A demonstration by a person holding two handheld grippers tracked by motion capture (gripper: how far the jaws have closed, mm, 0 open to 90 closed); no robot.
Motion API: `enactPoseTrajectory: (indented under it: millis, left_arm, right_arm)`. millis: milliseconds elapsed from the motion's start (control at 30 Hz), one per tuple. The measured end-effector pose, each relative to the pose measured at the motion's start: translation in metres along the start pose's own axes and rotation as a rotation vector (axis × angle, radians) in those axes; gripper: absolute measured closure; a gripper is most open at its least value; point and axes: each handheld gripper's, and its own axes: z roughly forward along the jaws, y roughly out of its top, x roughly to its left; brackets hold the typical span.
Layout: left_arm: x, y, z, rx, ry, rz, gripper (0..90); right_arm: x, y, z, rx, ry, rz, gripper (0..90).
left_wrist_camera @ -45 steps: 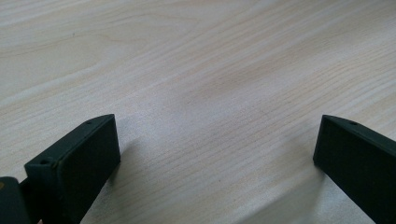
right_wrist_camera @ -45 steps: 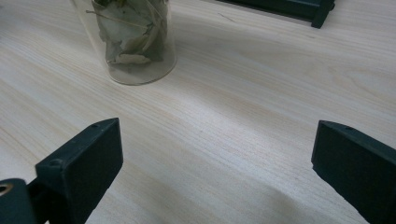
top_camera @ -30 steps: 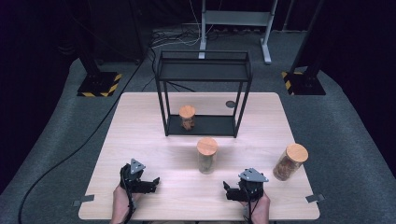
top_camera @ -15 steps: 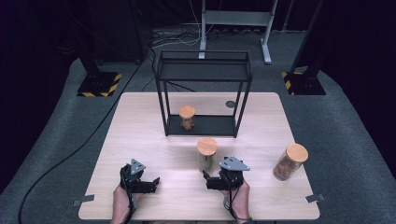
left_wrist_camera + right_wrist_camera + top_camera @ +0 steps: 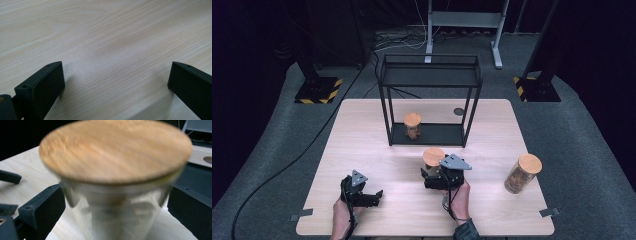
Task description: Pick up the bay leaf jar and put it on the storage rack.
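Note:
A glass jar with a wooden lid (image 5: 433, 156) stands at the middle of the light wooden table (image 5: 362, 135). My right gripper (image 5: 431, 174) has come up against it from the near side. In the right gripper view the blurred jar (image 5: 117, 170) sits between the two black jaws, which stand wide on either side of the glass; the right gripper (image 5: 115, 195) is open. My left gripper (image 5: 373, 196) rests low near the front left edge. It is open over bare wood (image 5: 116, 72), with nothing between its jaws.
A black wire rack (image 5: 429, 82) stands at the back of the table, with a small lidded jar (image 5: 412, 125) on its lower shelf. A third lidded jar (image 5: 522, 173) stands at the right. A small dark disc (image 5: 458, 111) lies near the rack.
My right gripper has moved left and forward from the front right of the table up to the middle jar, which is now between its jaws. The left gripper has stayed put.

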Motion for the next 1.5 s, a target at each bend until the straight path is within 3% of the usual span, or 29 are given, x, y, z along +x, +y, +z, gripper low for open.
enactPoseTrajectory:
  millis: [433, 700, 933, 1500]
  left_arm:
    - [0.0, 0.0, 0.0, 0.0, 0.0, 0.0, 0.3]
    - [0.0, 0.0, 0.0, 0.0, 0.0, 0.0, 0.3]
    - [0.0001, 0.0, 0.0, 0.0, -0.001, 0.001, 0.3]
    - [0.0001, 0.0, 0.0, 0.0, -0.001, 0.0, 0.3]
  right_arm:
    - [0.0018, 0.0073, 0.0078, -0.069, 0.0, -0.011, 0.0]
    - [0.0024, 0.0033, 0.0014, -0.14, -0.002, 0.01, 14.1]
    - [0.0011, -0.0021, 0.0018, -0.141, 0.019, 0.041, 22.6]
    - [0.0052, 0.0007, 0.0039, -0.132, -0.003, 0.014, 24.0]
